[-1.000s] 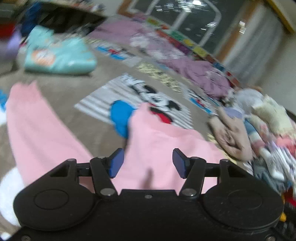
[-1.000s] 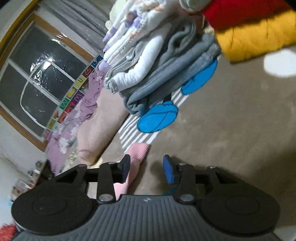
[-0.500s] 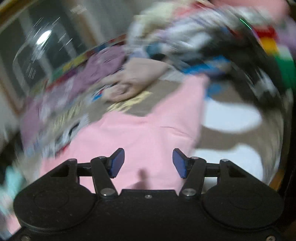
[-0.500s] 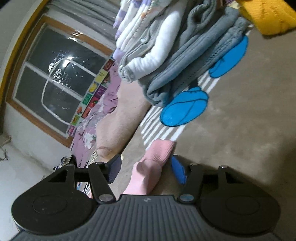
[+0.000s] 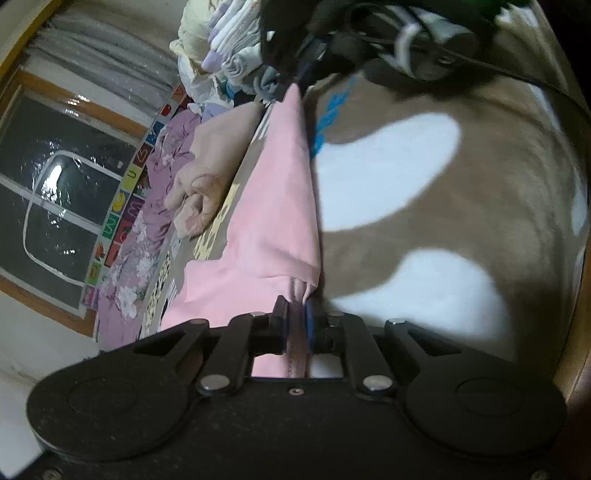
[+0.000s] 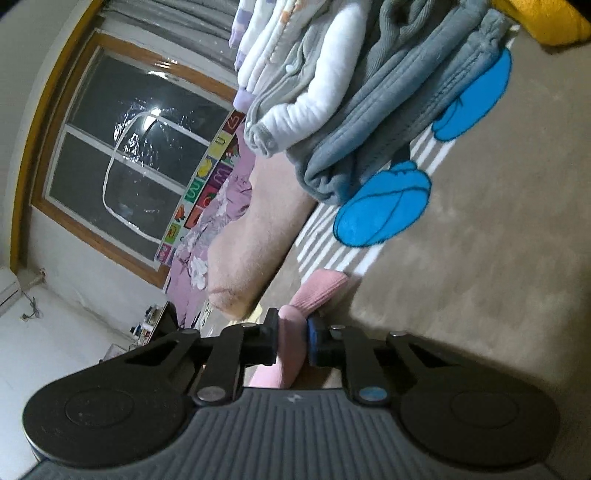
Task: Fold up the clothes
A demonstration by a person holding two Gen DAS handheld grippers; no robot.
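Left wrist view: the left gripper [image 5: 295, 319] sits low in the frame, its black jaws closing onto a gathered edge of a pink garment [image 5: 275, 206], with only a thin fold of cloth between the blue pads. The garment lies on a tan carpet [image 5: 461, 221] and runs away from the jaws in a long narrowing strip toward the top of the frame. White patches in the carpet's pattern lie just beside the garment on the right. On the garment's other side lie a beige garment [image 5: 207, 173] and a mauve flowered cloth [image 5: 147, 225], with a dark window [image 5: 55, 192] beyond. At the far end of the pink strip, dark blurred equipment with cables [image 5: 388, 44] crosses the top of the frame; what it is cannot be told.

Right wrist view: the right gripper [image 6: 291, 338] is closing its jaws on a thicker pink ribbed cuff [image 6: 317, 291], which fills the gap between the two pads and sticks out past them onto the same carpet. Ahead of it, blue shapes [image 6: 384, 206] and white stripes are printed on the carpet. A pile of grey and white clothes [image 6: 362, 103] lies on the carpet beyond, and a yellow garment [image 6: 546, 22] shows at the top right corner.
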